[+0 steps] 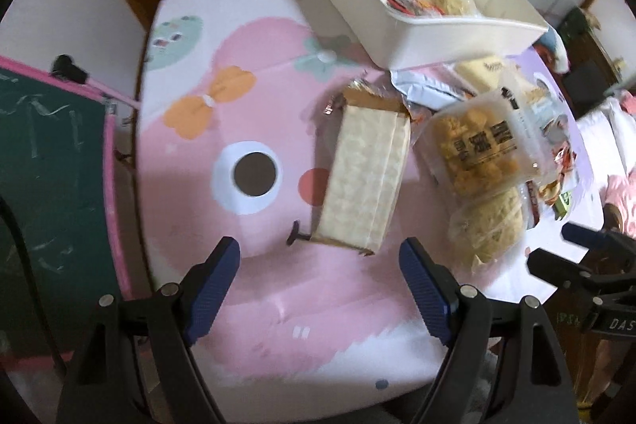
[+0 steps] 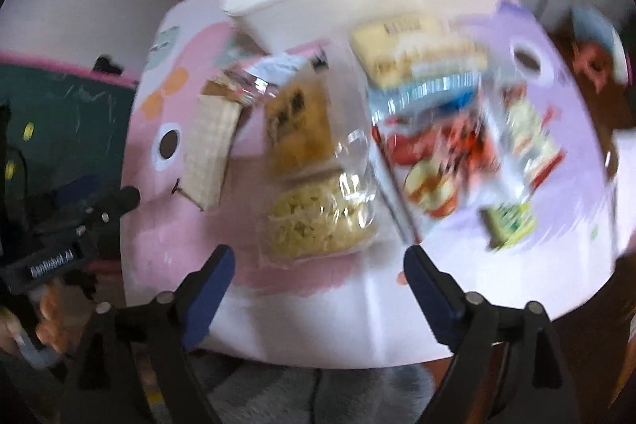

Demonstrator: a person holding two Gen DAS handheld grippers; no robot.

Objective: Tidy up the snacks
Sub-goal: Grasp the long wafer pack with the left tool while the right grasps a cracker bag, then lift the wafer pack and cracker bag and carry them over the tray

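My left gripper (image 1: 320,267) and right gripper (image 2: 320,275) are both wide and empty; the cracker pack (image 1: 363,181) looks light, stiff and breakable, so I would grip its long sides gently.

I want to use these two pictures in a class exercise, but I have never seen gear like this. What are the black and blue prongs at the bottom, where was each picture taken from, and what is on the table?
No robot here: a person holds a two-finger gripper in each hand, each carrying a wide-angle camera that looks along its fingers. One picture comes from the left gripper, the other, blurred, from the right gripper. Both grippers are open and hold nothing.

On the table mat lie snack packets: a long cracker pack, a clear biscuit bag and a noodle-like bag, with more wrappers to the right. At the back stands a white bin with a few snacks already inside.
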